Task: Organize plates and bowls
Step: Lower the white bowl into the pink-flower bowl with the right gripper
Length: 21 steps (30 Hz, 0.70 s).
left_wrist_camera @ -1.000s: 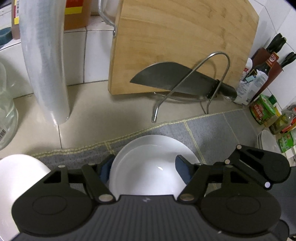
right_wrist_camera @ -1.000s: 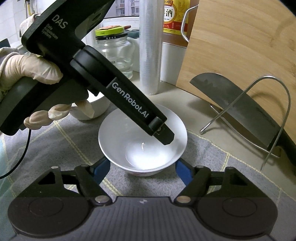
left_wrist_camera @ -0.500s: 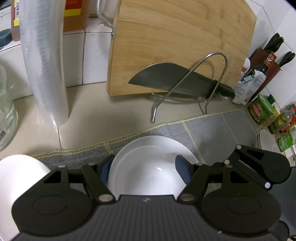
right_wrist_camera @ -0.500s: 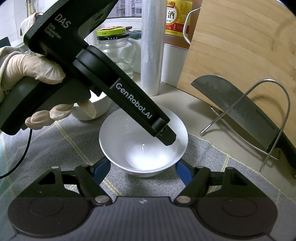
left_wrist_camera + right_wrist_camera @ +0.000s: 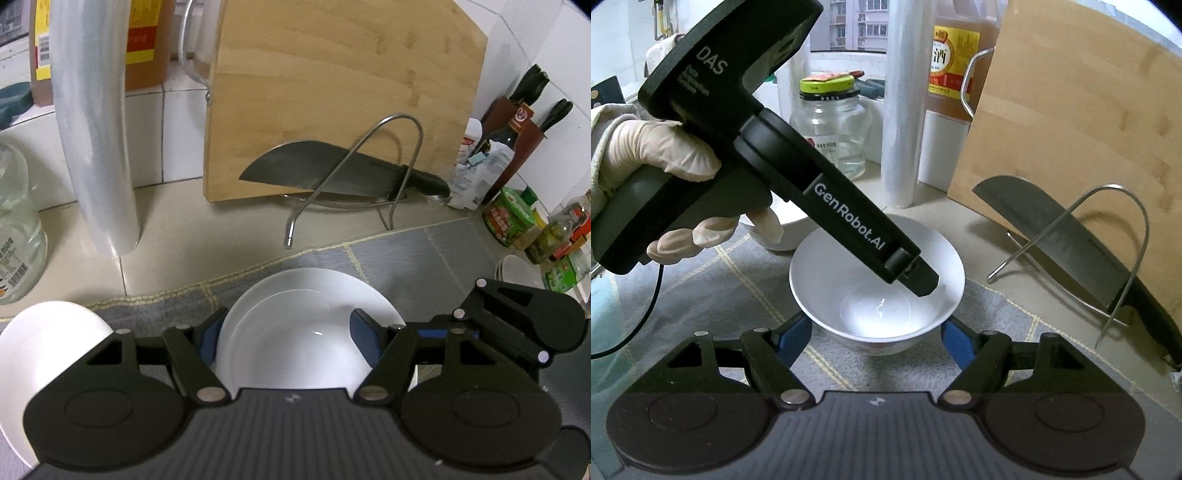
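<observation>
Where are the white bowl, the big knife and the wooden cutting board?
White ceramic bowl (image 5: 827,280): right wrist view, inner wall.
Dark-bladed knife (image 5: 306,170): left wrist view, blade.
Wooden cutting board (image 5: 332,92): left wrist view, face.

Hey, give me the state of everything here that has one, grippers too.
left gripper: shut on the white bowl
white bowl: upright, empty, gripped
right gripper: open, holding nothing
second bowl: on the mat, untouched
knife: resting in the wire rack
cutting board: leaning upright
glass jar: lid on
</observation>
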Motion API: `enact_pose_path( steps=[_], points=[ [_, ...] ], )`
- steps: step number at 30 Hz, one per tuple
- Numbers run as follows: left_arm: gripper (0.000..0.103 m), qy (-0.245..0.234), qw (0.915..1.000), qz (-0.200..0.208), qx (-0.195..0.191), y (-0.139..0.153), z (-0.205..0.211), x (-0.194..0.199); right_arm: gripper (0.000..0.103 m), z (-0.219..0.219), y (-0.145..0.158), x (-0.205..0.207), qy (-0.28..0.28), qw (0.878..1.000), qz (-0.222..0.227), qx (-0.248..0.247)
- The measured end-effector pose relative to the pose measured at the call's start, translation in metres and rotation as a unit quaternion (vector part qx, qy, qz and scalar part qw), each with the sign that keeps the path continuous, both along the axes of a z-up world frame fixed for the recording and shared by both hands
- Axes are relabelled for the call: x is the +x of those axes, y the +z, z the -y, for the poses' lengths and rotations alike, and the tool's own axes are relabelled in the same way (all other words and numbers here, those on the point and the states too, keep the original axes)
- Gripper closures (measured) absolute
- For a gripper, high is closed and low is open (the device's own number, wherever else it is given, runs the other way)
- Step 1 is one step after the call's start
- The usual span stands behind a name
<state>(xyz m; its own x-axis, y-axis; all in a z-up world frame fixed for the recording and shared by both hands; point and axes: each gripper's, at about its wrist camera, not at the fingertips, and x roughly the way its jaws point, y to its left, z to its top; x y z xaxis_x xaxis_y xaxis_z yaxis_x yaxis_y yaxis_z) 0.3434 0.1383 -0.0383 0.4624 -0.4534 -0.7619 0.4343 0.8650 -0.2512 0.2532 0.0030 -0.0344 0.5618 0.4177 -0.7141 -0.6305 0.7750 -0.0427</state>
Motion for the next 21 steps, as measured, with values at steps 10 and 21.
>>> enact_pose_path(
  steps=[10, 21],
  points=[
    [0.034, 0.000, 0.9998, 0.018, 0.004, 0.015, 0.005, -0.025, 0.022, 0.005, 0.012, -0.016, 0.004, 1.000, 0.010, 0.008],
    [0.034, 0.006, 0.9994, 0.032, 0.010, 0.028, 0.016, -0.057, 0.022, 0.015, 0.021, -0.038, 0.013, 1.000, 0.019, 0.018]
  ],
)
